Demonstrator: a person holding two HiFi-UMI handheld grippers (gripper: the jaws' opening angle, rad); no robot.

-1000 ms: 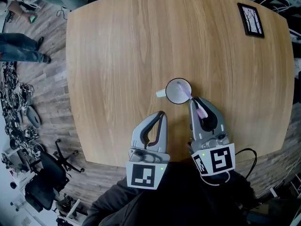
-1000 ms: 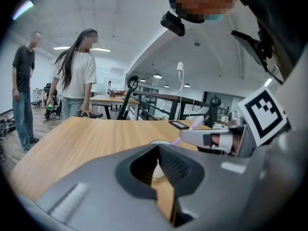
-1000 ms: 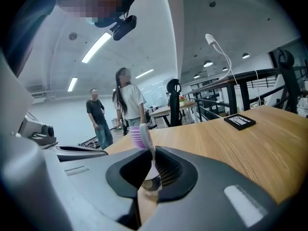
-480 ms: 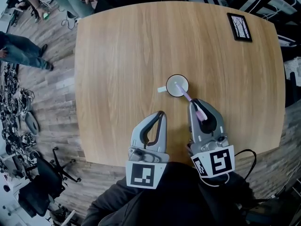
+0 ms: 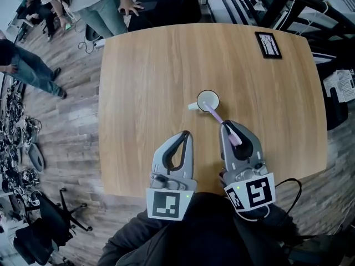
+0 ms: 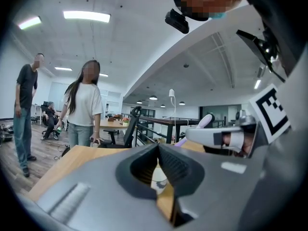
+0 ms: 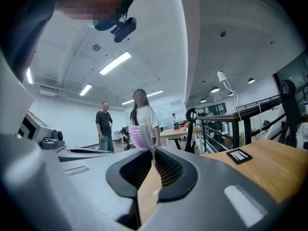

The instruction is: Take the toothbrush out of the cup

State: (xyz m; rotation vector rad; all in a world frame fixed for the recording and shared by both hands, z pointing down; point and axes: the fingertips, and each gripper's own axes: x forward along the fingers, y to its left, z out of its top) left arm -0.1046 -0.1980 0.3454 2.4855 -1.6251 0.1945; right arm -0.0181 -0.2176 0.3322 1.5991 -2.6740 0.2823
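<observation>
A white cup (image 5: pixel 208 100) with a small handle stands near the middle of the wooden table (image 5: pixel 144 82). My right gripper (image 5: pixel 225 126) is shut on a lilac-pink toothbrush (image 5: pixel 215 115). The toothbrush slants from the jaws toward the cup, its far end over the cup's mouth. In the right gripper view the pink bristle head (image 7: pixel 137 136) sticks up above the right gripper (image 7: pixel 153 154). My left gripper (image 5: pixel 186 135) hangs beside it, shut and empty. In the left gripper view the cup (image 6: pixel 158 176) shows below the left gripper (image 6: pixel 159 148).
A small black picture frame (image 5: pixel 268 44) lies at the table's far right corner. One person (image 5: pixel 105 1) stands at the far edge with a hand on the table, another (image 5: pixel 22 71) to the left. Cables and an office chair (image 5: pixel 39 226) crowd the floor on the left.
Both grippers have risen above the table, which looks smaller now. The toothbrush has come up and toward me with the right gripper, and the cup has stayed in place.
</observation>
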